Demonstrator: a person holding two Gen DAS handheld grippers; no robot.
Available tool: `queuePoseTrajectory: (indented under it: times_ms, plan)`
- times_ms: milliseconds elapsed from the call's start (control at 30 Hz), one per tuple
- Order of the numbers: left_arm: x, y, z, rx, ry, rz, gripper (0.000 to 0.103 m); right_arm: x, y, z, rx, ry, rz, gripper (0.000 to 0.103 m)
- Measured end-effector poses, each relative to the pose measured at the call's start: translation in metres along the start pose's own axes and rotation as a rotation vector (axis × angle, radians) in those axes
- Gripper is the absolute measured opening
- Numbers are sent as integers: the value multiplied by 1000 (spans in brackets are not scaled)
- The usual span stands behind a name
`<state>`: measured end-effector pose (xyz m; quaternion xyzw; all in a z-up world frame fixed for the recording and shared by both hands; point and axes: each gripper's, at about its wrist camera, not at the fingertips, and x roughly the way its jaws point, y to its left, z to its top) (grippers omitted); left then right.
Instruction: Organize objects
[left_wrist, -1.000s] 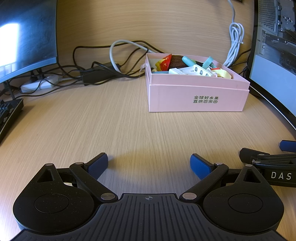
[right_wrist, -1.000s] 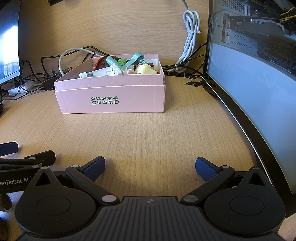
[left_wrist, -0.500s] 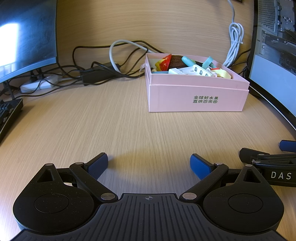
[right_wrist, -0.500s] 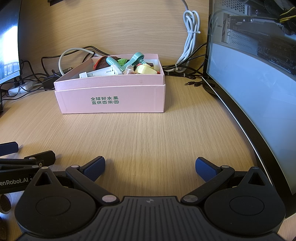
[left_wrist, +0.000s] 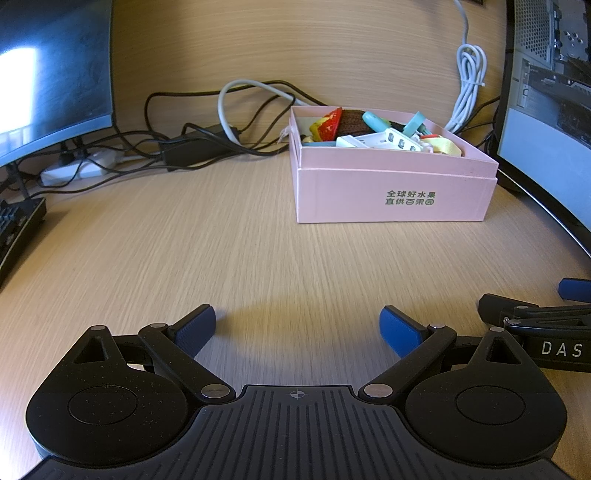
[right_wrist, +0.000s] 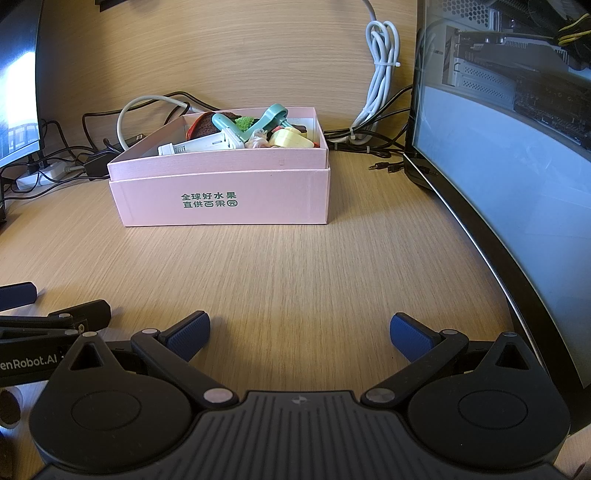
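A pink cardboard box (left_wrist: 391, 192) (right_wrist: 221, 199) stands toward the back of the wooden desk, filled with several small items: a white power strip (left_wrist: 384, 141) (right_wrist: 199, 144), teal plastic pieces (right_wrist: 275, 116), a brown knitted piece (left_wrist: 349, 121) and a yellow item (right_wrist: 290, 138). My left gripper (left_wrist: 299, 326) hovers low over the bare desk well in front of the box, open and holding nothing. My right gripper (right_wrist: 301, 332) sits beside it, likewise open and empty. Each gripper's fingers show at the edge of the other's view.
A curved monitor (right_wrist: 509, 177) runs along the right side, another monitor (left_wrist: 48, 74) stands at the left. Tangled black and grey cables (left_wrist: 207, 136) and a white power strip (left_wrist: 77, 170) lie behind the box. A coiled white cable (right_wrist: 382, 74) hangs on the wall. A keyboard edge (left_wrist: 14, 229) is far left.
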<state>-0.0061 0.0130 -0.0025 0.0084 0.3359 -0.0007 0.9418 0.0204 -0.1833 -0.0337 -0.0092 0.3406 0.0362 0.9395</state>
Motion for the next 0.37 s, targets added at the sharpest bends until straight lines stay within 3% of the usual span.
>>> queuePoseTrajectory:
  times_ms: [367]
  plan:
    - [0,2,0,-1,0,-7,99,0,0,0,0,0,0,103]
